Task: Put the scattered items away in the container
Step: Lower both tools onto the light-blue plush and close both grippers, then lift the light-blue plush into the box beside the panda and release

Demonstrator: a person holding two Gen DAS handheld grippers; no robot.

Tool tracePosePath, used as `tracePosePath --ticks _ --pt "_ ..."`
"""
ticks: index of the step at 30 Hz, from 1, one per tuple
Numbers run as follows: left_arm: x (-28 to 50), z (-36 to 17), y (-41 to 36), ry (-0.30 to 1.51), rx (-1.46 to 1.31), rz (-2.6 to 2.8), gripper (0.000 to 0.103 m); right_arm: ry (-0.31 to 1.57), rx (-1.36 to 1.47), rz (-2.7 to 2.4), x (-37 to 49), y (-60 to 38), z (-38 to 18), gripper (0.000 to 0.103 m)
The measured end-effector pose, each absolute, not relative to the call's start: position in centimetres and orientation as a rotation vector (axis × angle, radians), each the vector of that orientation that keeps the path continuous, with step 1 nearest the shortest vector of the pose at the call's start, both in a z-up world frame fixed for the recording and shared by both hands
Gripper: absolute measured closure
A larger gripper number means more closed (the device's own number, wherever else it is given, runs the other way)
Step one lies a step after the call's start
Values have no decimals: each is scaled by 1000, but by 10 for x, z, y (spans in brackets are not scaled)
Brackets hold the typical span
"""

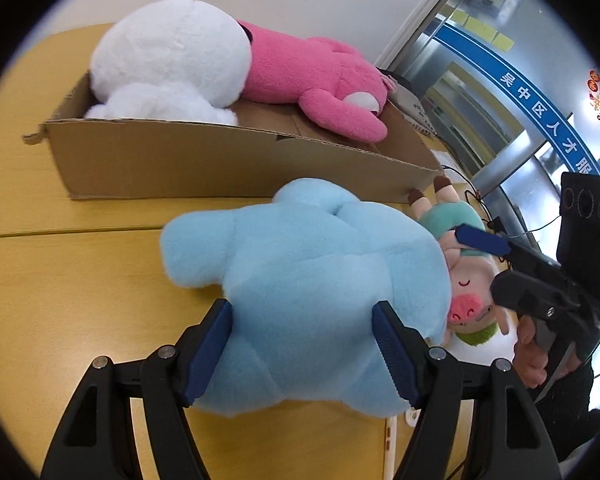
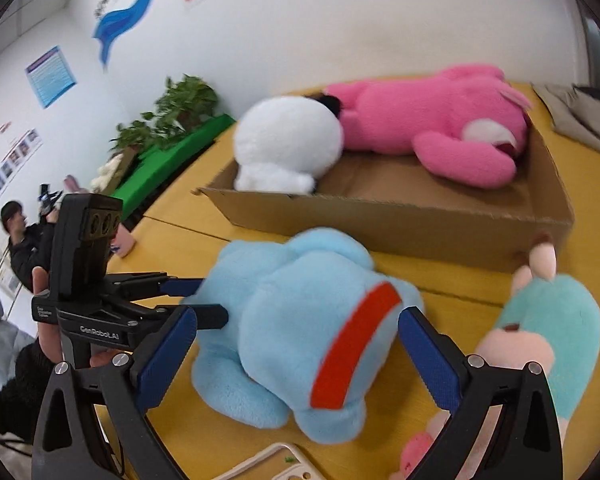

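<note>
A light blue plush (image 1: 300, 280) lies on the yellow table in front of the cardboard box (image 1: 220, 160). My left gripper (image 1: 304, 354) has its blue pads pressed on both sides of the plush. My right gripper (image 2: 298, 354) is open around the same blue plush (image 2: 296, 320), which has a red stripe, pads beside it. The box (image 2: 380, 216) holds a white plush (image 1: 168, 60) and a pink plush (image 1: 320, 76). A small pig doll in teal clothes (image 1: 464, 276) lies right of the blue plush; it also shows in the right wrist view (image 2: 548, 320).
A phone case (image 2: 276, 464) lies at the table's near edge. A grey cloth (image 2: 580, 120) lies behind the box. Green boards and potted plants (image 2: 172, 120) stand left. People sit at far left. Glass doors and cables are at right in the left wrist view.
</note>
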State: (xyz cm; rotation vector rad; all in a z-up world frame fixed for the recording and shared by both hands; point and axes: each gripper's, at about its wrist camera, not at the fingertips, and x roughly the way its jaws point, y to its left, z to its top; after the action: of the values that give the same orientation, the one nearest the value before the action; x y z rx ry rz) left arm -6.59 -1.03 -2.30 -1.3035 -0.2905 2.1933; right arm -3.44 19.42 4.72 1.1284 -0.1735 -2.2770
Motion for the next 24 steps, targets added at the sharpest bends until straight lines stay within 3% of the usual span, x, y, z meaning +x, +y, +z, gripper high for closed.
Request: tracePosePath --ticks 8,13,16,24 --pt "-81 -47 -16 -417 -1390 2062 23 -94 1237 -2321 -44 161 19 0" --pt "-83 -69 -21 -544 -1457 1967 20 -11 1284 -2348 -55 157 7 7" --pt "-82 -72 -21 -584 -1447 1943 21 -53 1277 -2325 -56 166 5 11" --pt "-71 -50 -15 -455 -1389 2027 31 -103 1214 -2329 -43 173 11 22"
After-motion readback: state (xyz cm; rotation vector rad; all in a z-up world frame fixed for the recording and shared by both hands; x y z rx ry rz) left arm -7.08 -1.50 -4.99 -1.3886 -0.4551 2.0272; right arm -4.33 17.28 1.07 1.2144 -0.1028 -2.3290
